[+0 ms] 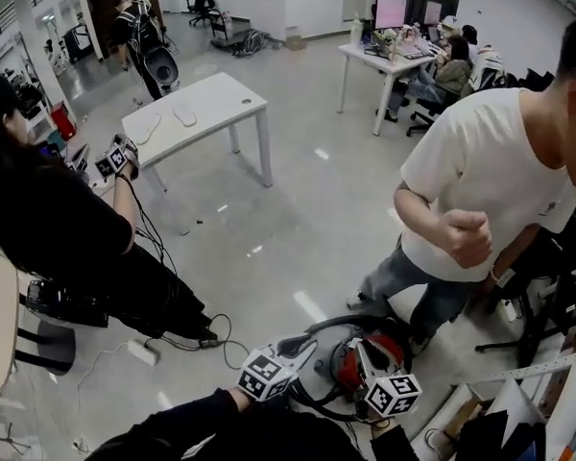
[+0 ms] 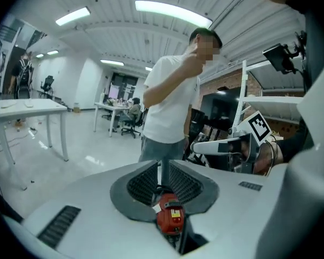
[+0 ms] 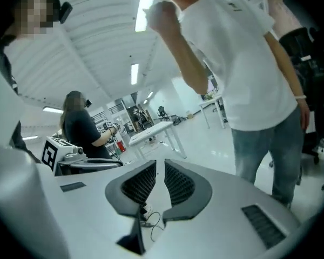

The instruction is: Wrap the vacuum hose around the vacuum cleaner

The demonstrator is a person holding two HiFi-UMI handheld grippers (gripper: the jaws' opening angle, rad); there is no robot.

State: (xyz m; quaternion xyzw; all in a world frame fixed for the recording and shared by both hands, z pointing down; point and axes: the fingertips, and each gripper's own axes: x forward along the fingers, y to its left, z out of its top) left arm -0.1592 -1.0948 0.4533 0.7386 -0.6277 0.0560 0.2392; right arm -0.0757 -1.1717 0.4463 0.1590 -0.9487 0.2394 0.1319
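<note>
Two hand-held grippers, side by side. Left gripper [image 2: 162, 165]: jaws a narrow slit apart, nothing clamped that can be made out; red canister vacuum cleaner [image 2: 170, 216] directly beneath, showing through the slit. Right gripper [image 3: 160, 163]: jaws likewise a slim slit apart, empty; thin black cable [image 3: 151, 219] below the jaw roots. In the head view the vacuum cleaner sits between the two jaw pairs, with the dark grey vacuum hose [image 1: 331, 323] arching just beyond the tips. Person in white T-shirt [image 1: 485, 176] stands ahead of both grippers. Person in black clothing [image 1: 53, 229] and white rectangular table [image 1: 197, 113] are well off to the left gripper's side.
</note>
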